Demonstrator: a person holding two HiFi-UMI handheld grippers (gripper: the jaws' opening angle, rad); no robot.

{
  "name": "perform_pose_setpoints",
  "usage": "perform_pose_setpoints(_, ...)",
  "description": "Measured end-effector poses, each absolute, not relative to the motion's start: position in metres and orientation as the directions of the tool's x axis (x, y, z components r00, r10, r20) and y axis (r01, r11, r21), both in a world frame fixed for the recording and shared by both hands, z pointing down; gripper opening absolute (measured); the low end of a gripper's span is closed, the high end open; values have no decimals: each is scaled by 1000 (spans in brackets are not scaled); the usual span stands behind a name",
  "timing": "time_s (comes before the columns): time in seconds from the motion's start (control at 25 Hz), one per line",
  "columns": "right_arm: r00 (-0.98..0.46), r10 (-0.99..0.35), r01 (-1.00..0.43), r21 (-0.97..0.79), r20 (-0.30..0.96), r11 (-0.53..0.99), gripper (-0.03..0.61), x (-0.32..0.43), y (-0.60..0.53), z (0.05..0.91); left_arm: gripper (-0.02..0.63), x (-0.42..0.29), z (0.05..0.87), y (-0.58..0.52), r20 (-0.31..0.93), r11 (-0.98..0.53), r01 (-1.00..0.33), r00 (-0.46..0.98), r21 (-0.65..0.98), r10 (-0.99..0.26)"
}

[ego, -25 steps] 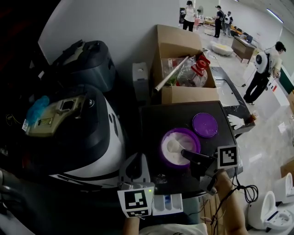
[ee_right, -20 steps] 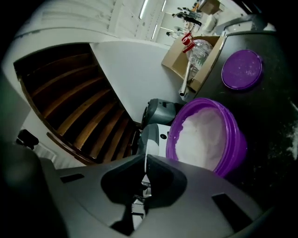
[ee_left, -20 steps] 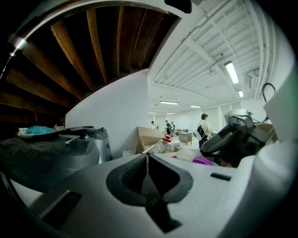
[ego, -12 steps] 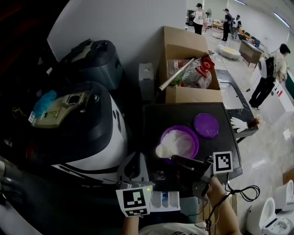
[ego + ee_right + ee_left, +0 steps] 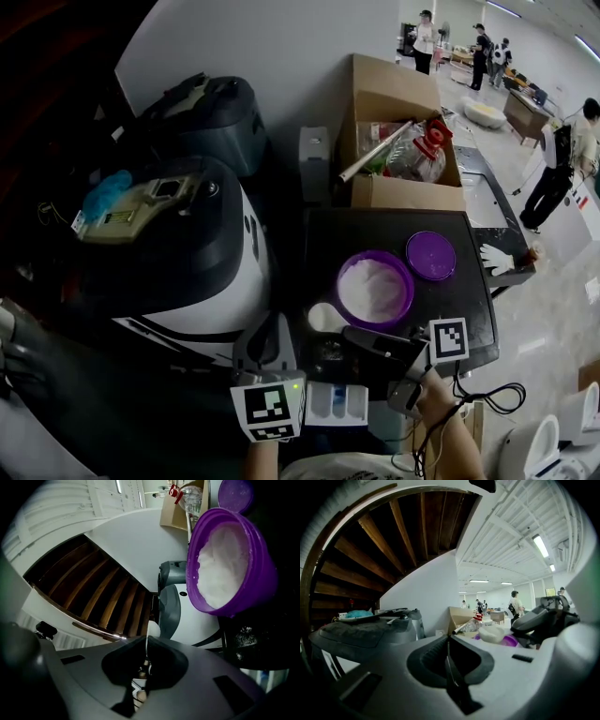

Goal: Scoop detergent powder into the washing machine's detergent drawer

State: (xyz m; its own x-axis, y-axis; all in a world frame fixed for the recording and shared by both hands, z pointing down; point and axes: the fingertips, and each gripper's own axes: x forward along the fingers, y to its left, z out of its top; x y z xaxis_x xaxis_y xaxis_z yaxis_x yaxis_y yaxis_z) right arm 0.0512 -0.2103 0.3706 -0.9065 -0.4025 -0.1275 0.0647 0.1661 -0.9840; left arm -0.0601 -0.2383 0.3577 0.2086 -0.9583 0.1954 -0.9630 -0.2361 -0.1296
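Scoop (image 5: 325, 317) lifted off bowl (image 5: 265, 578), right gripper (image 5: 351, 335) clamping

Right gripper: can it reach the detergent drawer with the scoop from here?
Probably yes. The right gripper holds the heaped scoop close to the open detergent drawer, nothing visible between them; the left gripper sits to the drawer's side.

My right gripper (image 5: 146, 644) has its jaws pinched tight on a thin white scoop (image 5: 153, 631). Up to the right I see a purple bowl (image 5: 261, 576) full of white powder (image 5: 225, 562). A purple lid (image 5: 236, 491) sits just past it.
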Motion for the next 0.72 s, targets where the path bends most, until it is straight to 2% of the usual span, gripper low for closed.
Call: perform_pose_setpoints(0.72,-949,-293,71,-985,-115,158,20,74,-145,390,15,-56,381,-159,233,-104,-985,70,-137,-970)
